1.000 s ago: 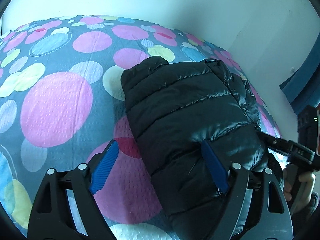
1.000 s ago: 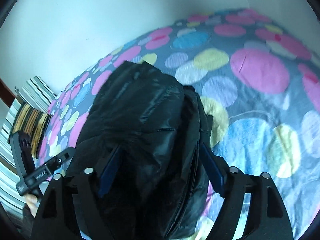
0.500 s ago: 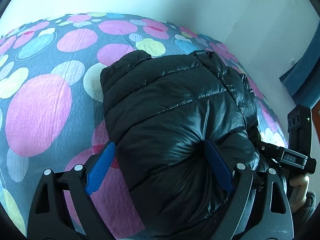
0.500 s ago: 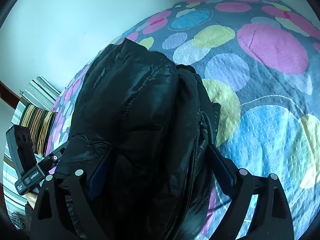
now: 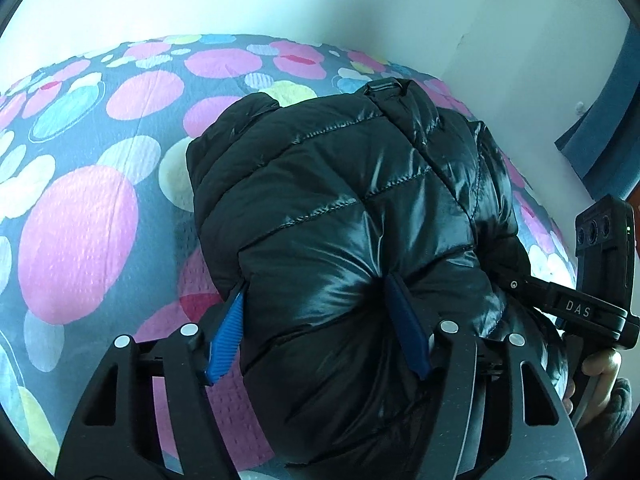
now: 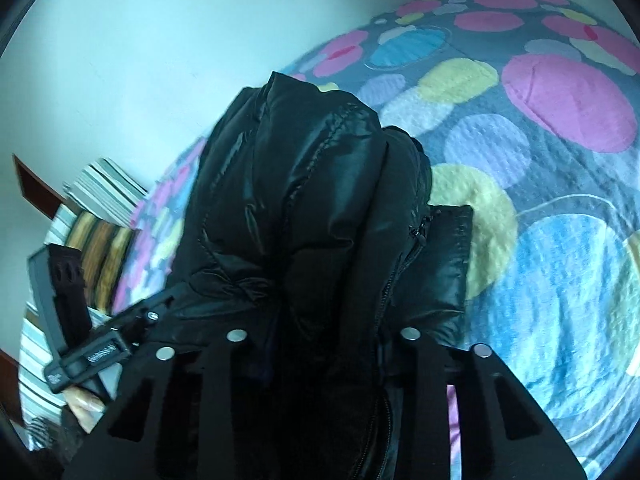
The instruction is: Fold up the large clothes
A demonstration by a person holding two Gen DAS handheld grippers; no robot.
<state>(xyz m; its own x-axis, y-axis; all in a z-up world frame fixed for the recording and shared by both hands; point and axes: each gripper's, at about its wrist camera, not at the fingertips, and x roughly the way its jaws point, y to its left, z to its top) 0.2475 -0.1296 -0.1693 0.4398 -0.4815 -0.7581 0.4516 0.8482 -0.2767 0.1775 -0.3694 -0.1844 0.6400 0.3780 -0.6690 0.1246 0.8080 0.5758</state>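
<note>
A shiny black quilted puffer jacket (image 5: pixel 360 208), already doubled into a thick bundle, lies on the bedspread of grey fabric with pink, blue and yellow circles (image 5: pixel 80 232). The left gripper (image 5: pixel 316 320) has just been closing, and its blue pads (image 5: pixel 226 340) dig into the jacket's near end — a bite on the puffy fill, probably to stop it springing open. The right gripper (image 6: pixel 320 344) has been closing too; its pads are buried in the jacket's dark folds, evidently pinching the same near end.

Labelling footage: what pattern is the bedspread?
Grey bedspread with pink, yellow, blue circles; left wrist view.
</note>
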